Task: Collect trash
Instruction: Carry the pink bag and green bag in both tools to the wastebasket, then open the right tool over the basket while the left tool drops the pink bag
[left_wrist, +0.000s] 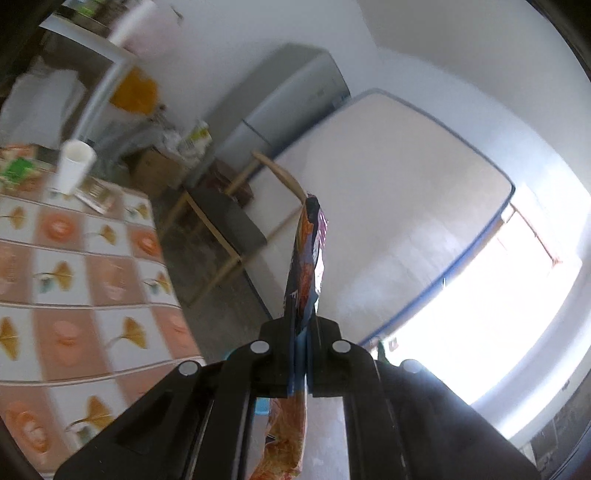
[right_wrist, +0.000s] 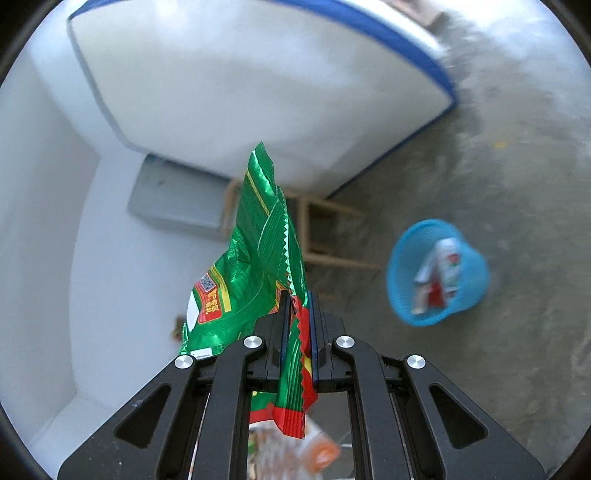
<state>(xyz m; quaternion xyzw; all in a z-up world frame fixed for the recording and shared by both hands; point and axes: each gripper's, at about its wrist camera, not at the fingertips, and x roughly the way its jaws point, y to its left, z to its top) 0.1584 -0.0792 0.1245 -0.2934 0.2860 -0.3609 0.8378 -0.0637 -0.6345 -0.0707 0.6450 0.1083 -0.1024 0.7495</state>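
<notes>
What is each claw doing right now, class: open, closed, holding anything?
Left claw: closed on a dark blue and orange snack wrapper.
Right claw: closed on a green and red snack bag.

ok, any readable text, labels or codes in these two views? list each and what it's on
"F": single pale letter on the dark orange wrapper clamped in the left tool; the rest is unreadable.
Red label on the green bag in the right tool: yellow characters, too small and tilted to read.
QR code above that label: not decodable.
Packets in the blue basket: blurred.
Items on the table: blurred.
</notes>
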